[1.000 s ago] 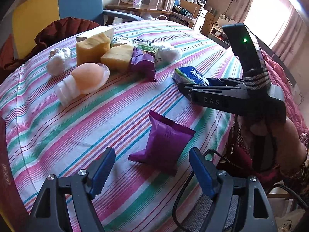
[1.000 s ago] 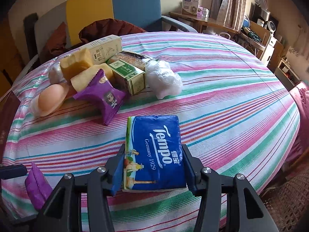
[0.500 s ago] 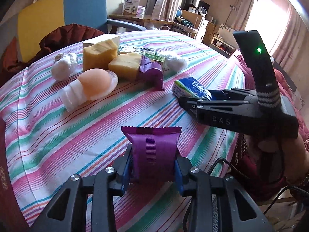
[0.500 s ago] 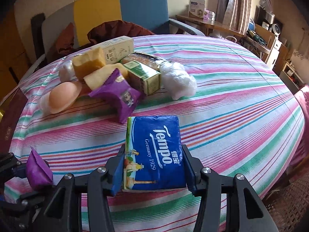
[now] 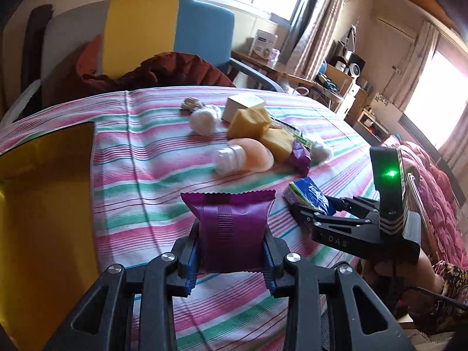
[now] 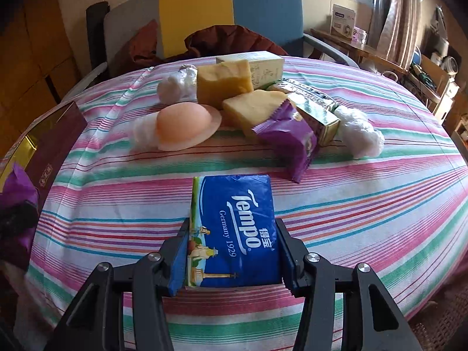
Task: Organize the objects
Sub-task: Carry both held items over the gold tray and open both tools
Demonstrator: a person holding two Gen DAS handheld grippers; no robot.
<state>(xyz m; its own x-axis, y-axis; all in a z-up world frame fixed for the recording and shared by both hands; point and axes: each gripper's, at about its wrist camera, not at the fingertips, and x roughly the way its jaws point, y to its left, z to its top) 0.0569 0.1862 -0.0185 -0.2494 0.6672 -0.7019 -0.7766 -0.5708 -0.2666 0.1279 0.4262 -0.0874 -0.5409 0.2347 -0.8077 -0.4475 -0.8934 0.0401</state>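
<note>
Left tongs [image 5: 231,259] clamp purple snack packet [image 5: 229,231], lifted above the striped worktop [image 5: 140,158], just beside the gold-lined box [image 5: 44,204], likely its destination. Right tongs [image 6: 232,259] grip blue tissue pack [image 6: 234,228] by its long sides, held clear of the worktop while waiting its turn.

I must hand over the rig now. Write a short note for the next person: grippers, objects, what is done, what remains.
Left gripper: shut on the purple snack packet, held above the table.
Right gripper: shut on the blue Tempo tissue pack.
The open box with gold lining sits at the table's left edge, holding nothing visible.
Still in the pile: second purple packet, two yellow sponges, peach silicone item, cartons, white bundles.
Done: two items gripped. Left: placing them, probably in the box, then the pile.
</note>
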